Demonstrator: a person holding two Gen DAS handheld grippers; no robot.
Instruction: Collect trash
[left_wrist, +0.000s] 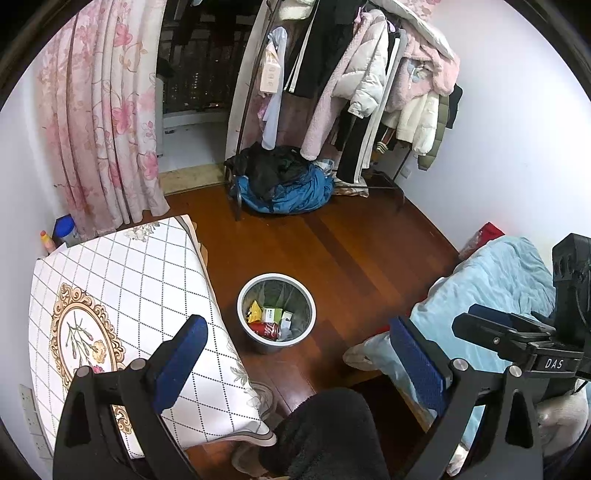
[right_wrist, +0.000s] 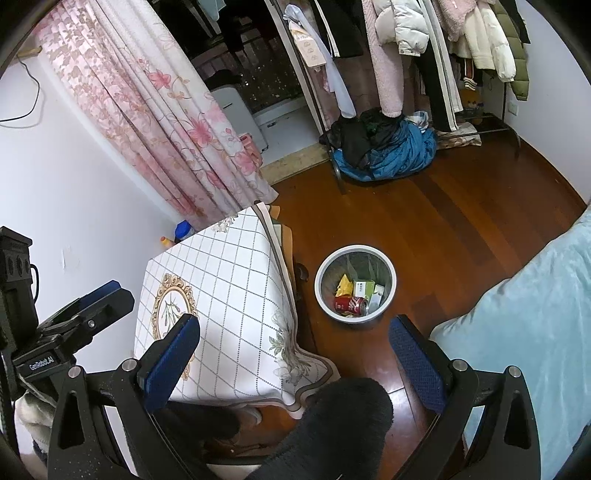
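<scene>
Both handheld grippers, left (left_wrist: 297, 341) and right (right_wrist: 293, 338), hang spread wide and empty above a wooden floor. Beyond them the waste bin (left_wrist: 276, 312) stands beside the cloth-covered table (left_wrist: 122, 295), holding a red can (left_wrist: 266, 329), a yellow wrapper (left_wrist: 255, 312) and small boxes (left_wrist: 271, 315). Past the bin, a clothes rack (left_wrist: 354, 85).

1. Blue pads, black frame: left claw (left_wrist: 297, 339), right claw (right_wrist: 295, 334).
2. White desk (left_wrist: 140, 273) cloth, thin dark grid, gold-framed floral medallion.
3. Grey trash bin (left_wrist: 276, 312), pale rim; inside, red can (left_wrist: 266, 329), yellow wrapper (left_wrist: 255, 311), white-green box (left_wrist: 271, 315).
4. Reddish-brown wooden floor (left_wrist: 362, 243).
5. Pink floral curtain (left_wrist: 107, 122) on cream.
6. Light blue bed (left_wrist: 498, 280) cover.
7. Blue and black clothes pile (left_wrist: 284, 181).
</scene>
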